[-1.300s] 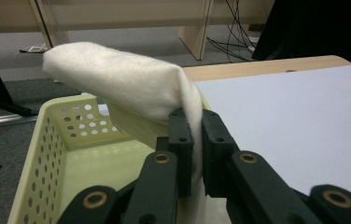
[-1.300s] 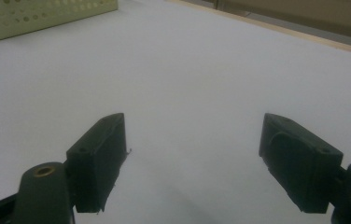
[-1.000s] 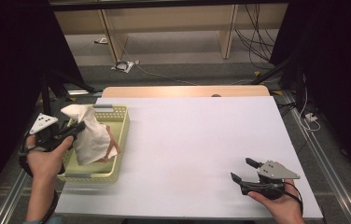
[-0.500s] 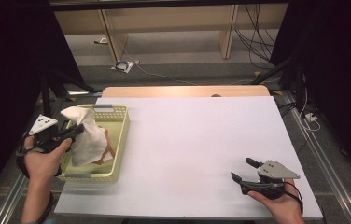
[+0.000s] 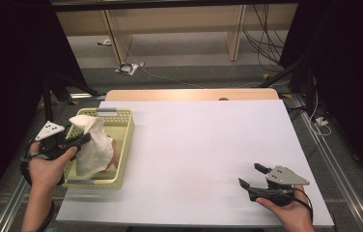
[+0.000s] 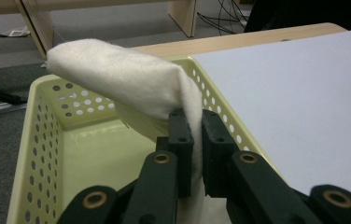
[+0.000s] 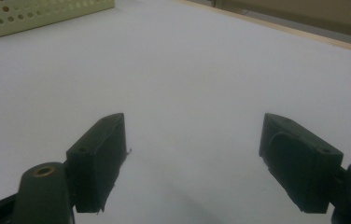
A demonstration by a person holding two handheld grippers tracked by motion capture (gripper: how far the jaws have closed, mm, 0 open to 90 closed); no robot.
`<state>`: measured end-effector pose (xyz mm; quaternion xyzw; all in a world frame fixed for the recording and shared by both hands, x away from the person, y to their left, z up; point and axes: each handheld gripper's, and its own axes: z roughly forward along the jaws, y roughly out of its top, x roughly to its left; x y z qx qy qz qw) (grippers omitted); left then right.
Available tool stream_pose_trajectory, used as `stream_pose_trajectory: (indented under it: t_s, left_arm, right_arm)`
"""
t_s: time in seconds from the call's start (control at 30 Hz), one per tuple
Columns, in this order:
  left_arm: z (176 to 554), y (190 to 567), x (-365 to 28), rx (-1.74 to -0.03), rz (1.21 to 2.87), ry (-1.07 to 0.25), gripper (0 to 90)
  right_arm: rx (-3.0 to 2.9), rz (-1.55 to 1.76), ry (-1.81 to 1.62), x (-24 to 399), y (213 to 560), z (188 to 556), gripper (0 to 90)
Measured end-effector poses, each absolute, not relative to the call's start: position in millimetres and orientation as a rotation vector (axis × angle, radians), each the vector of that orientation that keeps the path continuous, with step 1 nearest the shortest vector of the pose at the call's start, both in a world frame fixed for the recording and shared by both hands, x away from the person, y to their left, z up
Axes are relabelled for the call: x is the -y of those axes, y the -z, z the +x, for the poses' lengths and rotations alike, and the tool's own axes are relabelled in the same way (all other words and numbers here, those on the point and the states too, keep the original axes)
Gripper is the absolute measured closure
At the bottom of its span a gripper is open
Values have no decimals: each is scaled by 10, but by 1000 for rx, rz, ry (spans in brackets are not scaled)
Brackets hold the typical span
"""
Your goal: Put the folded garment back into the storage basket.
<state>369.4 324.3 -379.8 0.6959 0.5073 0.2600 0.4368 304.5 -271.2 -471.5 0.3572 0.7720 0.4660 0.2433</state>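
While the left gripper (image 6: 197, 140) pinches the white cloth (image 5: 94, 145) above the yellow basket (image 5: 125, 140), the right gripper (image 7: 194, 158) rests spread-jawed, well apart from the basket; lifting the cloth clear seems next.

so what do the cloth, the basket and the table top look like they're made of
The cloth looks like soft cream fleece or felt: a fuzzy matte nap, and it folds limply where the left gripper pinches it. The basket appears to be moulded pale yellow-green plastic, smooth with slight sheen and rows of punched holes. The table top looks like a smooth matte white laminate or sheet; its wooden edge shows behind.
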Motion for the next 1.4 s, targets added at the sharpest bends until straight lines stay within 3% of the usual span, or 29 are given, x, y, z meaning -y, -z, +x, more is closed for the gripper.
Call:
stream_pose_trajectory:
  t_s: [1.4]
  left_arm:
    - [4230,4193,-3332,-1396,1870,-464,829]
  right_arm:
    - [-2105,973,-1281,2696,4732,3063,238]
